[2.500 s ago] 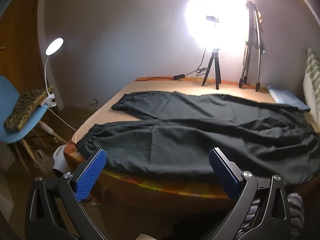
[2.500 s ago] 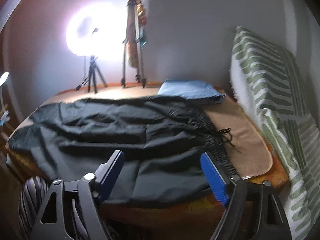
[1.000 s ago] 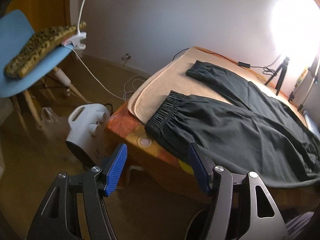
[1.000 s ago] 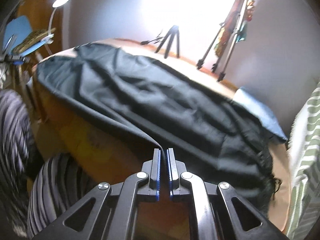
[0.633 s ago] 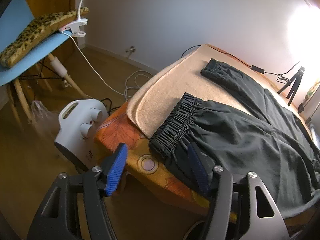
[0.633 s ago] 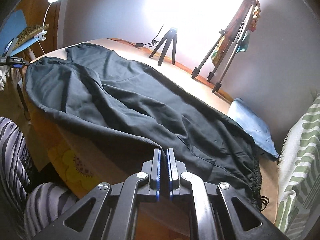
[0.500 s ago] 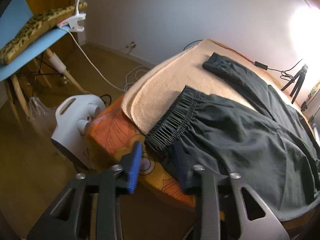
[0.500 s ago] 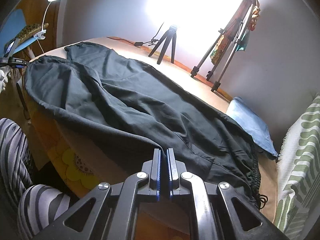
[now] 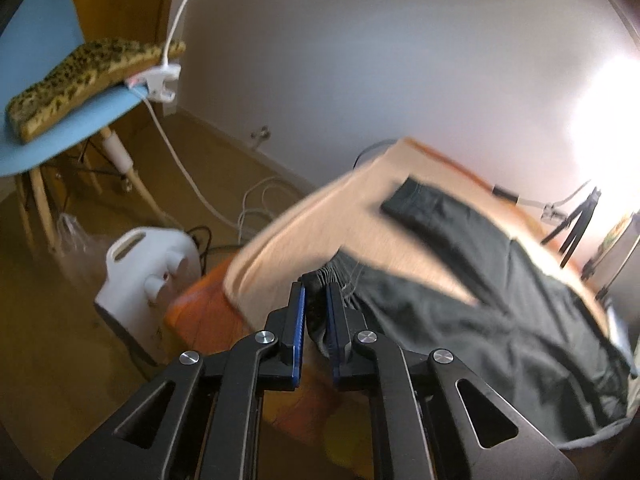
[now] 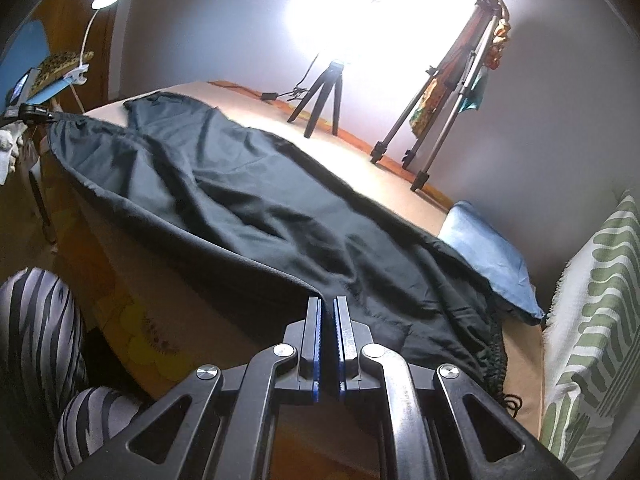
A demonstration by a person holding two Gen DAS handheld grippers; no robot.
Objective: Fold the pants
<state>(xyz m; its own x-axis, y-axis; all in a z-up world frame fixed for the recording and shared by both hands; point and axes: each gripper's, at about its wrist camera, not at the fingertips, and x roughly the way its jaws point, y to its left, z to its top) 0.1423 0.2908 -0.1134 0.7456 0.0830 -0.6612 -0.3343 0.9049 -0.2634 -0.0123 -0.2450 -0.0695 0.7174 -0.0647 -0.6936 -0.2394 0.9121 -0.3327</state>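
Observation:
Dark grey pants (image 10: pixel 240 200) lie spread lengthwise over the bed's beige cover (image 9: pixel 320 232). In the left wrist view my left gripper (image 9: pixel 316 286) is at the bed's near corner. Its jaws are closing, and the blue pads press on the gathered elastic cuff (image 9: pixel 340 274) of the nearer leg. The right wrist view shows that gripper (image 10: pixel 36 111) far off at the left, with the cuff lifted off the bed. My right gripper (image 10: pixel 326 300) is shut on the pants' near edge close to the waist, and the fabric is pulled up into a ridge between the two grips.
A white appliance (image 9: pixel 148 276) and cables sit on the floor by the bed corner, with a blue chair (image 9: pixel 52 120) behind. Two tripods (image 10: pixel 320 96) (image 10: pixel 444 92) stand at the far side. A blue pillow (image 10: pixel 492 264), a green-striped blanket (image 10: pixel 592 340) and a person's zebra-striped legs (image 10: pixel 32 340) border the bed.
My left gripper went from wide open in front of the bed corner to closed on the leg cuff. The right gripper stayed shut on the pants' edge and rose slightly.

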